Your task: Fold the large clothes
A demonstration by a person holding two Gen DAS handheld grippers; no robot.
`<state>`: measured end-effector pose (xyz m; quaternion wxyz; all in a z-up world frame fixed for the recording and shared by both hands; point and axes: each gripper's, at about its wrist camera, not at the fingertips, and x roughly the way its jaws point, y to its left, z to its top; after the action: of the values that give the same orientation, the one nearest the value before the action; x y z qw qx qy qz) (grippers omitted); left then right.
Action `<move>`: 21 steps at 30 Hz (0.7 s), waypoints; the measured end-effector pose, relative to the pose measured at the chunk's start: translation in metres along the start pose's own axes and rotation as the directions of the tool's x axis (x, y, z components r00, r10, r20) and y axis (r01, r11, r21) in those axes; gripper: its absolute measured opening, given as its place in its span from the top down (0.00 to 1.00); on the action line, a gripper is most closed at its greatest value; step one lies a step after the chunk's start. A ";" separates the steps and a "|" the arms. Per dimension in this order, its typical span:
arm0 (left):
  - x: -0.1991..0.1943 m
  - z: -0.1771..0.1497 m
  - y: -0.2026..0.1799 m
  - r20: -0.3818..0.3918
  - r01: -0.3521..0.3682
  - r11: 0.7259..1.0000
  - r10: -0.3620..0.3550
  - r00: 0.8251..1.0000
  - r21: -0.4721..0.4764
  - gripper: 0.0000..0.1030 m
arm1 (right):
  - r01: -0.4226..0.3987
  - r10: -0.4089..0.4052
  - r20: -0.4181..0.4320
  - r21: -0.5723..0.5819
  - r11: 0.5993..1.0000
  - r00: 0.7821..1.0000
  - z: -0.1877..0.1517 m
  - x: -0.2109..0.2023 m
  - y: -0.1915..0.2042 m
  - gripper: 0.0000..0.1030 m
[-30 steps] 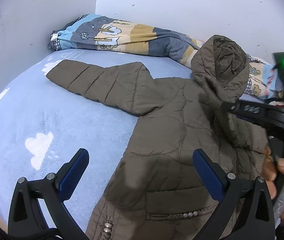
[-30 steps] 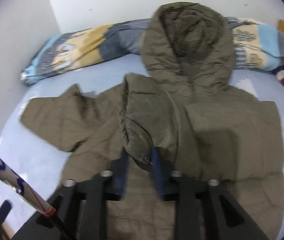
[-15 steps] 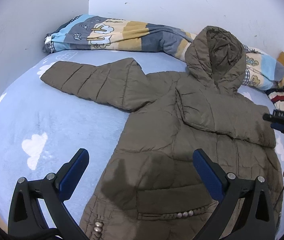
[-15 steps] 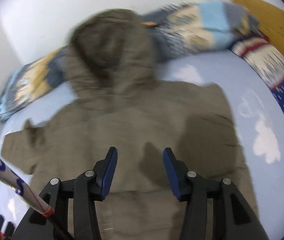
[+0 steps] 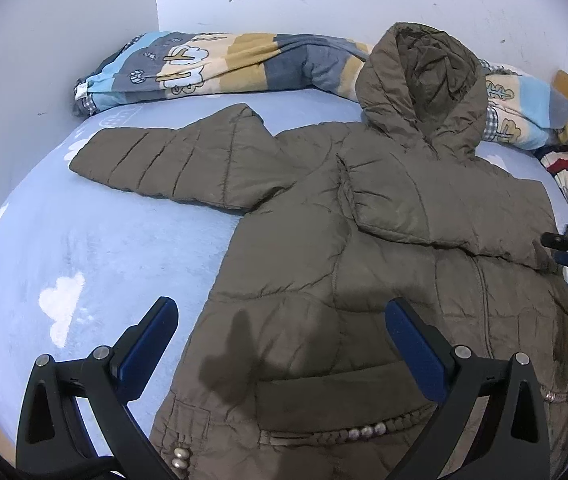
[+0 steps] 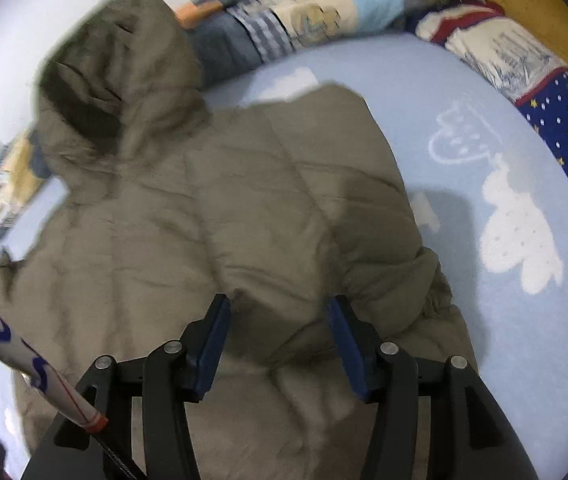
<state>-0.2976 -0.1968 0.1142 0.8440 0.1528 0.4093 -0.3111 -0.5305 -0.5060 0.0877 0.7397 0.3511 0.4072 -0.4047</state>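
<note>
Left wrist view: one sleeve of the jacket (image 5: 364,264) lies folded across its chest, the other not yet.

I read the step as the sleeve fold, half done. Going left to right in the left wrist view: the outstretched sleeve (image 5: 163,164) lies flat on the bed sheet (image 5: 83,264) at upper left, well apart from my left gripper (image 5: 279,344), which hangs released and empty over the hem at the lower middle; the folded sleeve (image 5: 444,216) crosses the chest right of centre, the hood (image 5: 420,84) above it. My right gripper (image 6: 277,344) in its own view has just been opening; its jaws stand apart over the jacket's right flank, nothing between them. My guess: the next move calls for the left gripper to reach the far cuff.
</note>
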 end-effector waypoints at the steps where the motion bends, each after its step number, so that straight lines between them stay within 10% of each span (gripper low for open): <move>1: 0.000 -0.001 -0.001 0.001 -0.002 1.000 0.002 1.000 0.010 0.00 | -0.015 0.015 -0.004 -0.010 1.000 1.000 -0.006 -0.012 0.004 0.46; 8: 0.006 -0.008 -0.006 -0.028 -0.005 1.000 0.005 1.000 0.025 0.00 | -0.108 0.107 -0.020 -0.041 0.993 0.994 -0.092 -0.071 0.014 0.44; 21: 0.035 -0.018 -0.017 -0.094 -0.047 0.995 0.056 0.994 0.092 0.00 | -0.061 0.032 -0.154 -0.187 0.981 0.988 -0.140 -0.029 0.047 0.38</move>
<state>-0.3027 -0.2148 0.0759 0.8234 0.2160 0.4310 -0.2994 -0.5433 -0.3583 0.0639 0.7464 0.3175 0.4904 -0.3189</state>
